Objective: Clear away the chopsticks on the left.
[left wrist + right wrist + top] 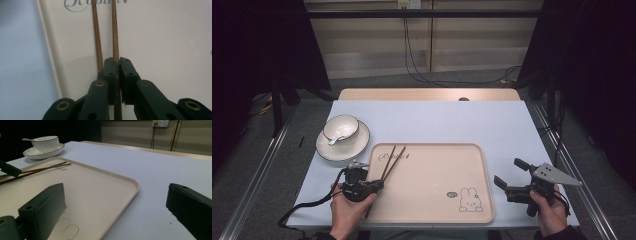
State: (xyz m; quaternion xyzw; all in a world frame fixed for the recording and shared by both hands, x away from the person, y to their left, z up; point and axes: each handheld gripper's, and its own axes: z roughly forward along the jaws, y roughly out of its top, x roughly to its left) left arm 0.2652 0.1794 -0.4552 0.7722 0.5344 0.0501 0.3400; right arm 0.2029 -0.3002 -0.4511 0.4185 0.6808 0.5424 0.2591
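1. Left hand-held gripper (374,185), at the tray's near-left corner: jaws pinched onto one chopstick (115,32) of the chopsticks (390,160).
2. Second stick just beside, outside the jaws; long axes running far-and-right across the tray (432,180).
3. Right hand-held gripper (509,175): spread wide, empty, over bare tabletop (437,120), well apart.
4. Far-left: bowl (340,127) on plate (357,147).

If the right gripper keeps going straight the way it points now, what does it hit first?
Probably the tray: the right gripper is open and aimed leftward over the tray's near corner. How high it sits above the rim is unclear, so it may pass over toward the chopsticks.
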